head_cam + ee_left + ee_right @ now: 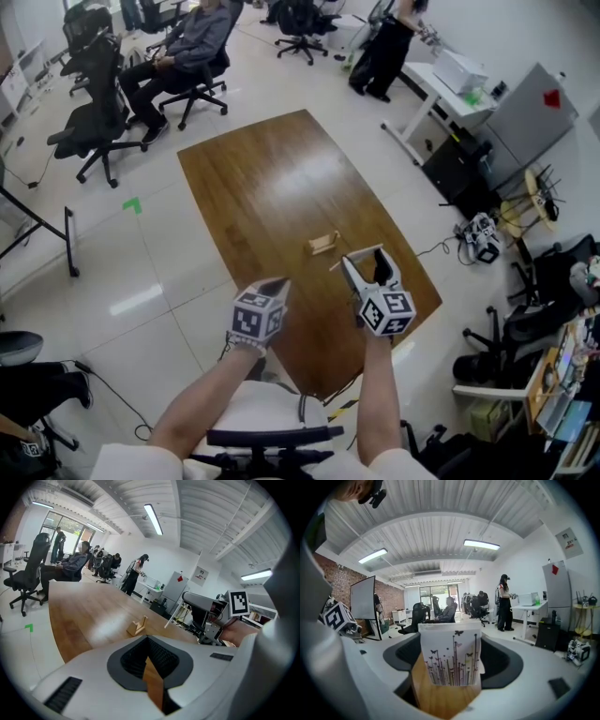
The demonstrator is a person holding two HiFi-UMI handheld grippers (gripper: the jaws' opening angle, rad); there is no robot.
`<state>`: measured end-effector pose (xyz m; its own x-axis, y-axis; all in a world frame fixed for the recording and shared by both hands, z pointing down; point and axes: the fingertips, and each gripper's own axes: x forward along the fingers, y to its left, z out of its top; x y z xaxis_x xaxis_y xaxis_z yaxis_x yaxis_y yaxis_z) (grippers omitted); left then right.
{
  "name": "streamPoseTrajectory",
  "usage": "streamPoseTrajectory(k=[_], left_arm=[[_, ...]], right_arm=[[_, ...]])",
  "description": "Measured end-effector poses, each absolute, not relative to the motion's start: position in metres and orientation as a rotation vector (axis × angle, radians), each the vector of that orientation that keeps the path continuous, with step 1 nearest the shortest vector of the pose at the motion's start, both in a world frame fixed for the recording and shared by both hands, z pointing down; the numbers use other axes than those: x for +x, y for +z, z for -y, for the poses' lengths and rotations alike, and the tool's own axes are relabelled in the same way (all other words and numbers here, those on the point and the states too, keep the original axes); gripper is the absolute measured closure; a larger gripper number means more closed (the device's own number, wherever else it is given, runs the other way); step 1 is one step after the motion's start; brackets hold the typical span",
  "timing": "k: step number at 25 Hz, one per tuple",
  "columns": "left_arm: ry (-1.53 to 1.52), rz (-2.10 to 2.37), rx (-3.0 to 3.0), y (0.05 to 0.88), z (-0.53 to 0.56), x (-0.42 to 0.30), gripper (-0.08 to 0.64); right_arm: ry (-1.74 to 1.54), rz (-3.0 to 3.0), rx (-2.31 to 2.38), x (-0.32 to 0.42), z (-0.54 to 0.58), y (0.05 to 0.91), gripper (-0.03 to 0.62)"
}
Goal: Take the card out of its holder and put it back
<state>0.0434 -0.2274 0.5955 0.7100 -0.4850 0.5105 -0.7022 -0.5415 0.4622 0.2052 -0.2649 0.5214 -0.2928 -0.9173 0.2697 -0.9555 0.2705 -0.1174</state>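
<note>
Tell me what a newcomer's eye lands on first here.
A white card printed with butterflies and thin stems stands out first, gripped across the jaws of the right gripper and held up off the table. Its small wooden holder sits empty on the long brown table, just ahead of both grippers. The left gripper hovers alongside, jaws together and empty.

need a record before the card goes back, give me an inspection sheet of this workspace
surface: wooden table, only the holder on it
job's things: holder empty; card out of it
clutter: nothing seen
grippers: right hand-held gripper shut on the card; left hand-held gripper shut, empty
cables: floor cable right of the table
surroundings: office chairs, seated person
</note>
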Motion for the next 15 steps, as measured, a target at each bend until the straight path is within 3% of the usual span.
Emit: streamPoseTrajectory(k=[15], left_arm=[[0.402, 0.87, 2.289, 0.584, 0.199, 0.054, 0.569]], right_arm=[[0.34, 2.402, 1.783, 0.216, 0.248, 0.496, 0.184]])
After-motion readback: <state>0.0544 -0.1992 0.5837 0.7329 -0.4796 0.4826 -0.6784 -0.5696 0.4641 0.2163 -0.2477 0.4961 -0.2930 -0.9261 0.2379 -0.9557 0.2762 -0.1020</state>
